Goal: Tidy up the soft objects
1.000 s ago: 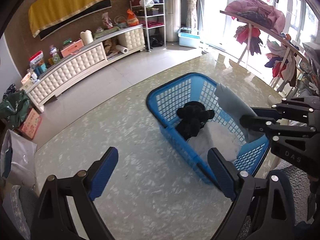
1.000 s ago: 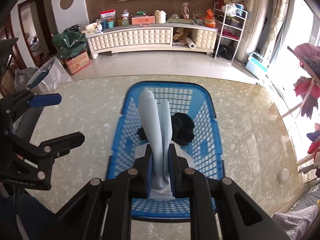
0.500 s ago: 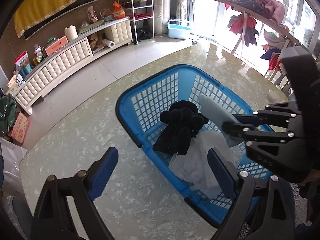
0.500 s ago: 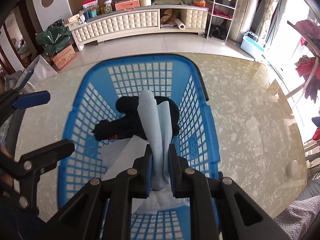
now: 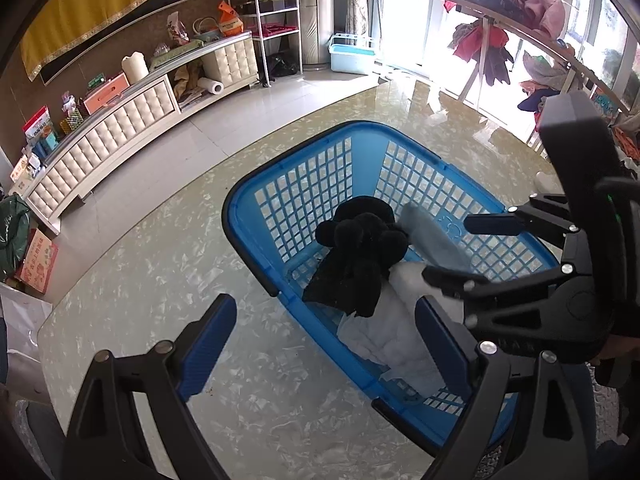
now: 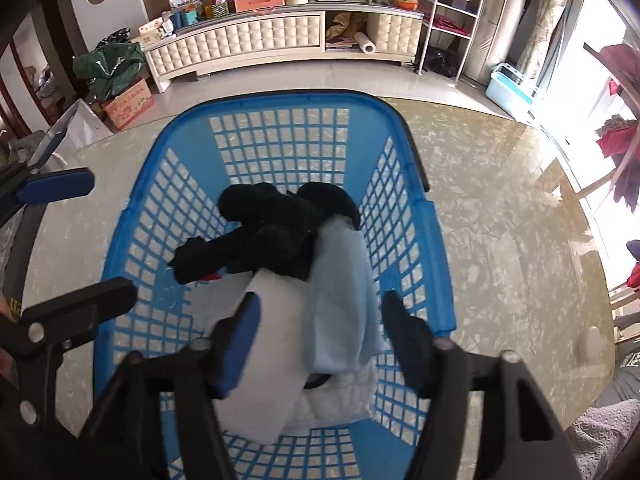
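Observation:
A blue plastic basket (image 6: 280, 120) (image 5: 304, 184) stands on the marbled table. Inside lie a black plush toy (image 6: 276, 232) (image 5: 356, 256), a white cloth (image 6: 264, 376) (image 5: 384, 332) and a light blue cloth (image 6: 340, 304) (image 5: 432, 236). My right gripper (image 6: 320, 336) is open just above the light blue cloth, which lies loose between the fingers. It shows in the left wrist view (image 5: 460, 252) over the basket. My left gripper (image 5: 320, 340) is open and empty, above the basket's near left rim.
The marbled table (image 5: 168, 280) (image 6: 500, 240) carries the basket. A long white cabinet (image 6: 248, 40) with clutter lines the far wall. A clothes rack (image 5: 520, 12) with garments stands by the window at right.
My right gripper has lowered into the basket and opened, letting the light blue cloth go onto the pile. My left gripper has moved closer to the basket.

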Motion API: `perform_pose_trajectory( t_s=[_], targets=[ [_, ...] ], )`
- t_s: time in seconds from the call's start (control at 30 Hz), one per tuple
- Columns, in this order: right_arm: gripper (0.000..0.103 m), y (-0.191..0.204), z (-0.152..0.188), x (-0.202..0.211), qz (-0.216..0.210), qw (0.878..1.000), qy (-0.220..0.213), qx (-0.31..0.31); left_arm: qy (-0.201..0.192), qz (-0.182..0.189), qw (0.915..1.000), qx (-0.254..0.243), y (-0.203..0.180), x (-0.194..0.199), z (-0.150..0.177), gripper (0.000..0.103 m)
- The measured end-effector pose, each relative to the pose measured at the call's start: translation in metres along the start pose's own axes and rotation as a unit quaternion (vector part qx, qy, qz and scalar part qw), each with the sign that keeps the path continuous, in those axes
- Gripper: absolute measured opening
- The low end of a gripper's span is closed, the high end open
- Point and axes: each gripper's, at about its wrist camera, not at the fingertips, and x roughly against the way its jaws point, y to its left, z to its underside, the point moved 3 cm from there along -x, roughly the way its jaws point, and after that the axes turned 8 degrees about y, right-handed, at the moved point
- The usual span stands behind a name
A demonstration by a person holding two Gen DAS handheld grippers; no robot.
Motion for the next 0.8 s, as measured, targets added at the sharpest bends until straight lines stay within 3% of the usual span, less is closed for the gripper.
perform_pose_trajectory(
  t_s=[0.1, 0.17, 0.2, 0.23, 0.63, 0.8],
  targets=[
    [0.078, 0.003, 0.004, 0.001, -0.001, 1.0, 0.001, 0.006, 0.0, -0.001, 1.0, 0.002, 0.002, 0.001, -0.001, 0.09],
    [0.089, 0.002, 0.007, 0.003, 0.001, 1.0, -0.005, 0.012, -0.004, -0.001, 1.0, 0.004, 0.003, 0.003, -0.001, 0.09],
    [0.101, 0.002, 0.008, 0.006, 0.01, 1.0, -0.011, 0.013, -0.005, -0.001, 1.0, 0.005, 0.004, 0.004, 0.0, 0.09],
    [0.102, 0.003, 0.01, 0.01, 0.015, 1.0, -0.02, 0.016, -0.006, -0.002, 1.0, 0.005, 0.004, 0.004, 0.0, 0.09],
    [0.103, -0.003, 0.036, 0.047, 0.027, 0.998, -0.06, -0.012, -0.019, 0.0, 0.9998, 0.005, 0.003, 0.023, 0.02, 0.09],
    [0.103, 0.003, 0.054, 0.072, 0.023, 0.995, -0.095, -0.022, -0.049, 0.012, 0.9987, 0.0, -0.005, 0.045, 0.035, 0.09]
  ],
)
